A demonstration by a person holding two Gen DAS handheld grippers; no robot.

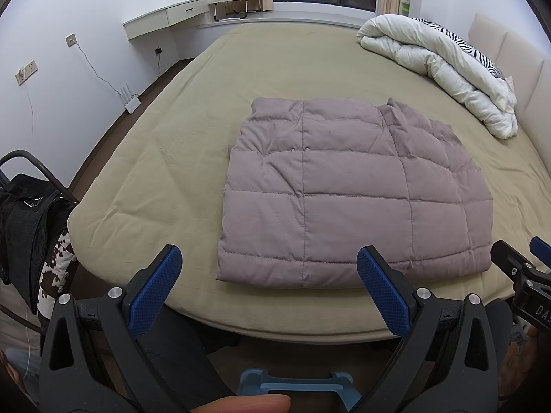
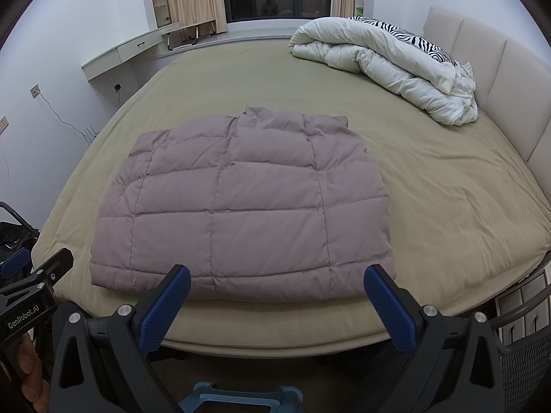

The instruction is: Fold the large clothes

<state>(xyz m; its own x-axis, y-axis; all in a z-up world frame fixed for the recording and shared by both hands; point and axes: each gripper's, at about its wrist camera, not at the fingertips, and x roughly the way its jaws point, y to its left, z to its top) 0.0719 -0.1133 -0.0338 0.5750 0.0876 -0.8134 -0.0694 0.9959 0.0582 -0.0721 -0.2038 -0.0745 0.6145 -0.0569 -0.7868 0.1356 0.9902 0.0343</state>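
Just ahead of both jaws, mauve quilted jacket [image 1: 347,192] lies folded flat on the bed [image 1: 165,158]; left gripper [image 1: 268,287] and right gripper [image 2: 277,304] spread wide, holding nothing; folding looks about finished; next, probably one more halving or pressing it flat.

Left gripper [image 1: 268,268] and right gripper [image 2: 277,287], jaws wide apart, side by side.
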